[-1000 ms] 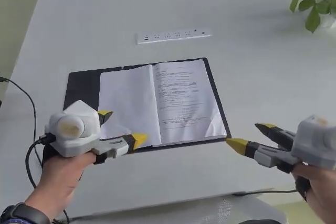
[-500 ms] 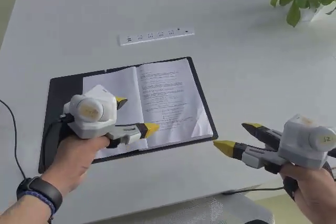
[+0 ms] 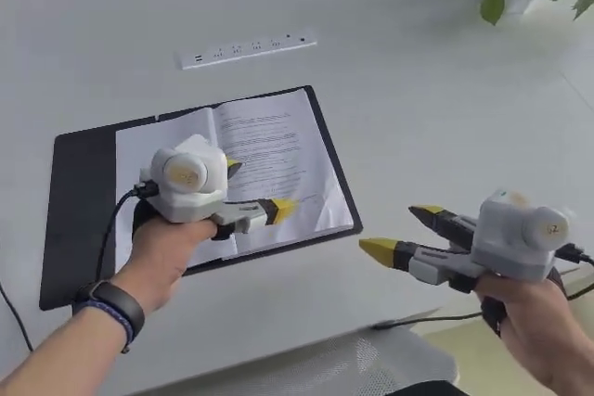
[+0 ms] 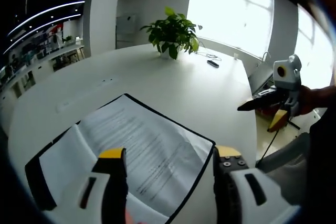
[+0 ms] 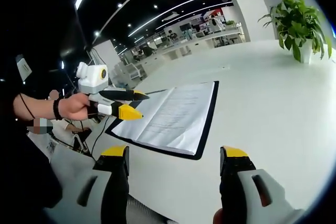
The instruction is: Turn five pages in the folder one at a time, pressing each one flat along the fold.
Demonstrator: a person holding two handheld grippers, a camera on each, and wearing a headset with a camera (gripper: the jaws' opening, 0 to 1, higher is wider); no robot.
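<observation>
With the left gripper (image 3: 258, 188) fingers spread wide and empty above the near part of the open folder (image 3: 278, 141), the right gripper (image 3: 403, 229) fingers are likewise wide and empty beyond its near right corner, and the folder lies flat on the white surface (image 3: 418, 90).

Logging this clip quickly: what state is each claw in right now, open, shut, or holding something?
Left claw: open, holding nothing, over the folder pages.
Right claw: open, holding nothing, over the table beside the folder.

Bright window glare, fisheye-warped edges
</observation>
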